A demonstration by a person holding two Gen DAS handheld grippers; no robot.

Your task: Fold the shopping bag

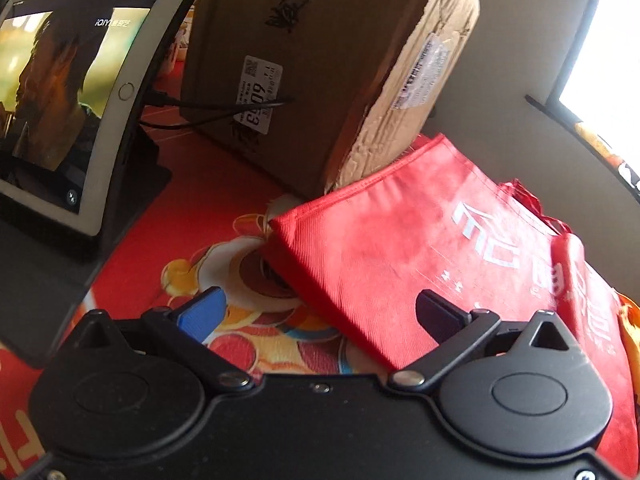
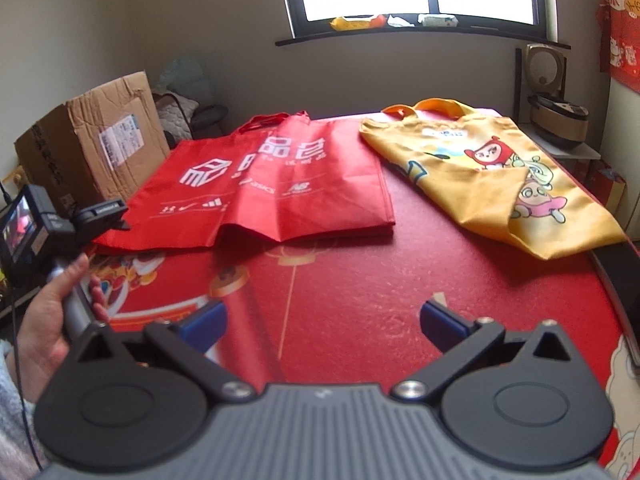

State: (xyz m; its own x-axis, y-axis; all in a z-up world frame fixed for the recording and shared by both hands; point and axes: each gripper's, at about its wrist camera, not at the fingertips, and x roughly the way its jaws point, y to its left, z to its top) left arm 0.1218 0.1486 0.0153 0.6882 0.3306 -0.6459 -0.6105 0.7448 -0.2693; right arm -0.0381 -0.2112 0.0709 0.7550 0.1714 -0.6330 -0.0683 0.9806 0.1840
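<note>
A red shopping bag (image 2: 276,184) with white print lies flat on the red tablecloth, handles toward the window. Close up in the left wrist view, the red shopping bag (image 1: 420,240) has its near corner just ahead of my left gripper (image 1: 320,316), which is open with nothing between its blue pads. A yellow cartoon bag (image 2: 492,176) lies to the right of the red one. My right gripper (image 2: 322,324) hovers open over bare tablecloth, well short of both bags. A hand (image 2: 44,320) at the left edge holds the other gripper's handle.
A battered cardboard box (image 1: 320,72) stands behind the red bag's left corner. A tablet (image 1: 72,92) on a black stand plays video at far left, with a cable running to the box. The table's edge (image 2: 616,292) curves at the right. A window sill (image 2: 400,28) holds small items.
</note>
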